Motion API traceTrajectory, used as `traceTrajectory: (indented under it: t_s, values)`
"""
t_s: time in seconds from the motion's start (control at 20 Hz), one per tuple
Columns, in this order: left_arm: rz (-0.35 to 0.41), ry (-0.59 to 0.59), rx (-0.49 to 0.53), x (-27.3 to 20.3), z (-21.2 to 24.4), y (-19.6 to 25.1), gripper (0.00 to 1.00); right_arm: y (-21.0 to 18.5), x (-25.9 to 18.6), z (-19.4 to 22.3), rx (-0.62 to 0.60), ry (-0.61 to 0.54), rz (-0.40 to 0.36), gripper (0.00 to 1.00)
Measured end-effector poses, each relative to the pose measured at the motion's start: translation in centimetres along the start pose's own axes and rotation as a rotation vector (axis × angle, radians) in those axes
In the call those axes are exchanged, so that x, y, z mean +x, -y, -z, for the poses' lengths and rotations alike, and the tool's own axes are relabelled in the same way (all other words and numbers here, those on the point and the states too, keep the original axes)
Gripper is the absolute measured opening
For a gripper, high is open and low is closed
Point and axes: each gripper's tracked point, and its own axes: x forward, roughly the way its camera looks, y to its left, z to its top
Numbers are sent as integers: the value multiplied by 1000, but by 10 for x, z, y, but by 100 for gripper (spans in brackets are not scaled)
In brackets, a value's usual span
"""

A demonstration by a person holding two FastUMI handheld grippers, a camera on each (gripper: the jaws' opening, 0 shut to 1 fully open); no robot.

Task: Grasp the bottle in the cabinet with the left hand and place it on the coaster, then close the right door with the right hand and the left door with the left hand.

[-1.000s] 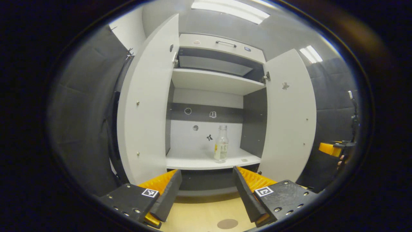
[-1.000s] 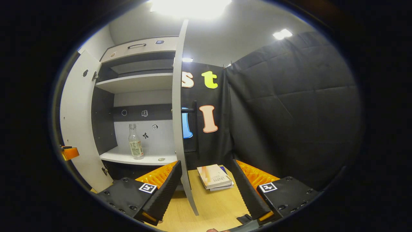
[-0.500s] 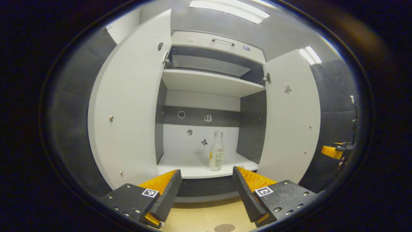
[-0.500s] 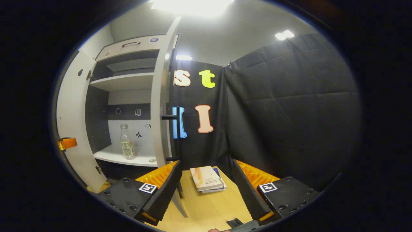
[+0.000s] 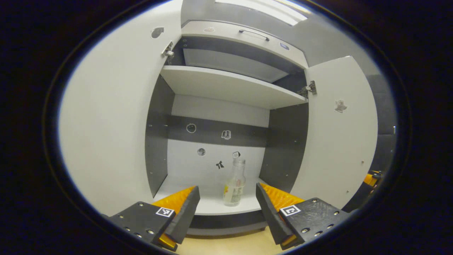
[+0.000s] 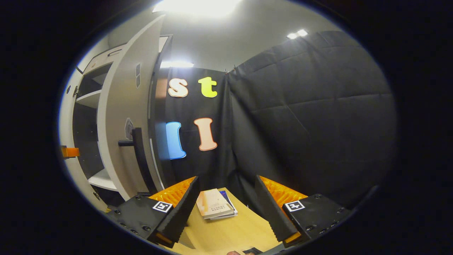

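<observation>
In the left gripper view, the left gripper (image 5: 226, 209) is spread wide and holds nothing. The clear glass bottle (image 5: 234, 184) stands upright on the cabinet's lower shelf (image 5: 212, 207), seen between the fingers at about 12 o'clock, apart from both.

The likely trouble is a tip-over. The bottle is tall, narrow and probably empty, so a finger nudging its side before the other arrives could knock it down or roll it back. Smooth glass may also slip if gripped high on the neck. The left door (image 5: 109, 124) at 9 o'clock and the right door (image 5: 336, 141) at 3 o'clock flank the opening, and a wide approach could clip either.

In the right gripper view, the right gripper (image 6: 226, 212) is also wide open and empty, facing books (image 6: 214, 208) on the wooden table (image 6: 230, 233). The door handle (image 6: 136, 148) sits at 10 o'clock.

The bottle's label is too small to make out.
</observation>
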Motion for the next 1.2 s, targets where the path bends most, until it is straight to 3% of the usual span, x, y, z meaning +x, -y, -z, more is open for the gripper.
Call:
traceTrajectory:
  t_s: [0.1,0.3,0.4,0.55,0.6,0.95,1.2]
  values:
    - [10,-11,21,22,1,5,92,7,4,2,11,4,25,99]
    - [22,-23,49,59,7,14,92,14,9,14,6,-6,43,95]
    - [33,-27,67,77,11,19,93,17,15,13,-10,1,51,99]
    - [44,-10,110,102,10,26,92,25,20,9,-8,13,72,95]
    - [51,-5,118,108,10,29,92,28,21,9,0,17,77,99]
    - [55,-3,172,161,13,37,92,41,36,14,16,15,107,99]
    - [62,-53,163,186,32,36,92,45,47,22,22,-5,119,99]
